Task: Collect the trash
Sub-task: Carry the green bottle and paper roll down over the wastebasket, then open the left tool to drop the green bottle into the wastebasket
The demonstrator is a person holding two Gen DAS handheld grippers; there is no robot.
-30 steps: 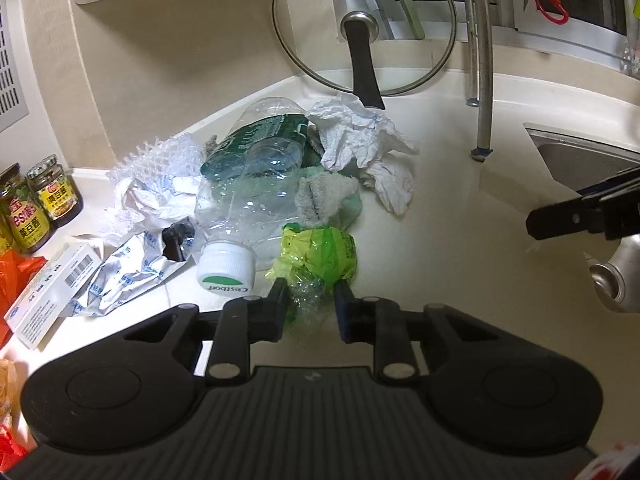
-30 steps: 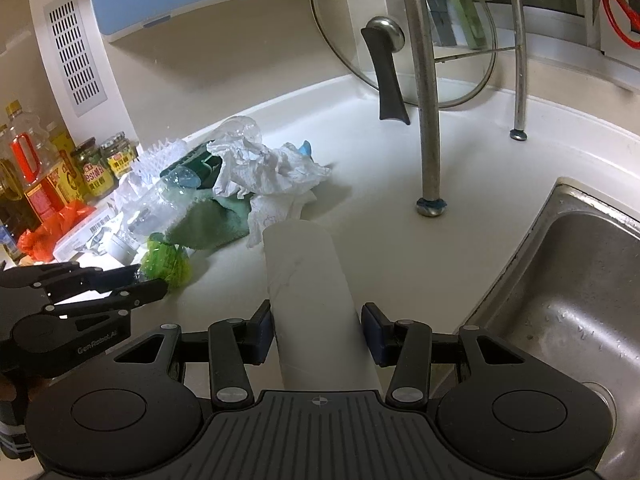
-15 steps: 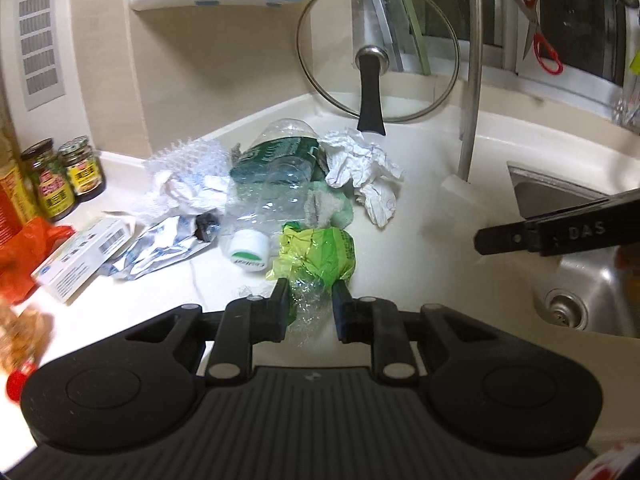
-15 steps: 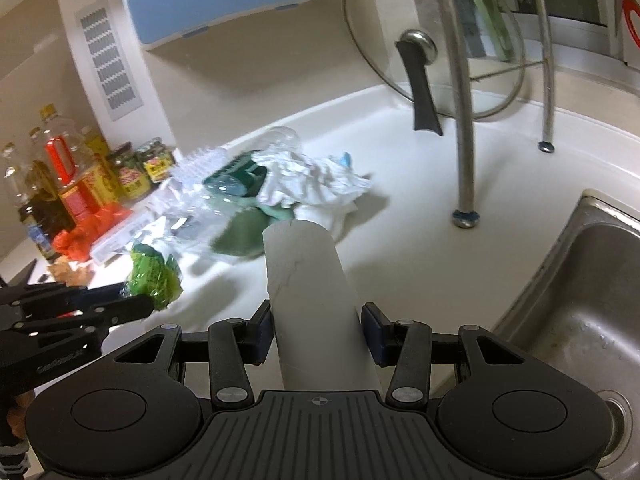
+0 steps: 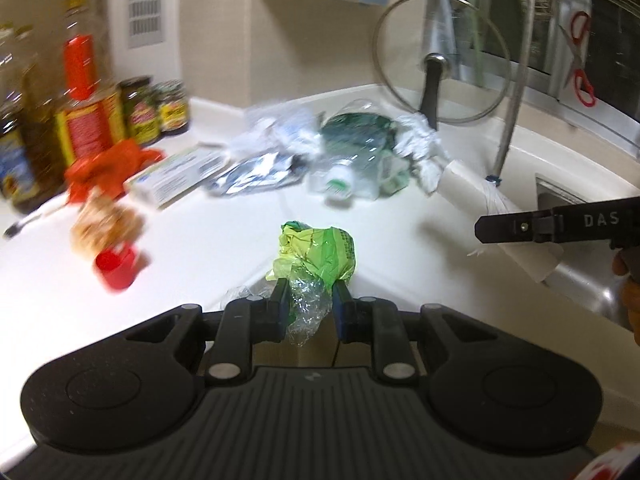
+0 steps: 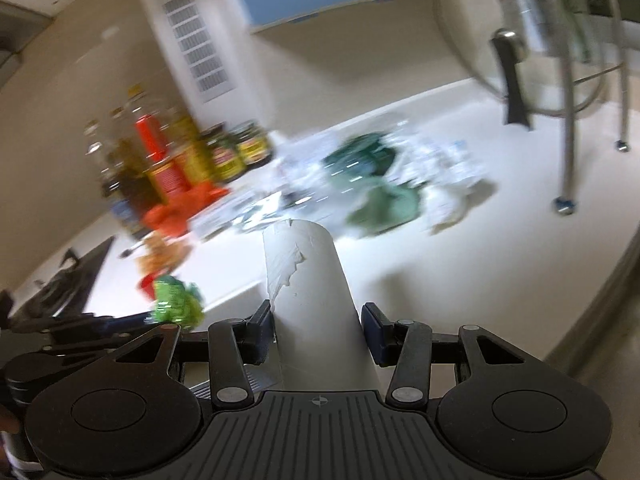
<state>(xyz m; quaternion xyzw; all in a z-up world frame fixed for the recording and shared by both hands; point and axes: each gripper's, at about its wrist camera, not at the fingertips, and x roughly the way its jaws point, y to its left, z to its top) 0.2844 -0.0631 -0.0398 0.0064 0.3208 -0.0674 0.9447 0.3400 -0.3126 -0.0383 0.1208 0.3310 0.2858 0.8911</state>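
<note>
Left wrist view: the left hand-held gripper (image 5: 308, 304) is clamped on a crumpled green wrapper (image 5: 318, 250), its clear plastic tail pinched between the two fingers and the green bulk sticking out ahead of them. The wrapper is held up over the near edge of the white bench (image 5: 208, 248). Farther back on the bench lies the trash pile: a crushed bottle (image 5: 352, 152) with a white cap, white tissues (image 5: 420, 148), a foil pouch (image 5: 252, 174) and a flat box (image 5: 176, 178). To the left stand oil bottles (image 5: 80, 92) and jars (image 5: 156, 110), with an orange bag (image 5: 108, 168) and a red cup (image 5: 118, 268) in front of them; all are blurred. A glass lid (image 5: 440, 60) leans against the back wall. At the right edge the right hand-held gripper (image 5: 520, 226) shows side-on, with a cardboard tube (image 5: 480, 196) in it, over the rim of the sink (image 5: 580, 280).

Right wrist view: the right hand-held gripper (image 6: 318, 334) is closed on the tube (image 6: 308, 280), which stands out forward between the fingers, a torn scrap of paper stuck to its side. At lower left the left hand-held gripper (image 6: 132, 320) holds the wrapper (image 6: 176, 300) above the bench (image 6: 480, 248). The pile (image 6: 380, 184) sits blurred in the middle distance, the bottles (image 6: 160, 160) to its left, the lid (image 6: 516, 40) at the back right.
</note>
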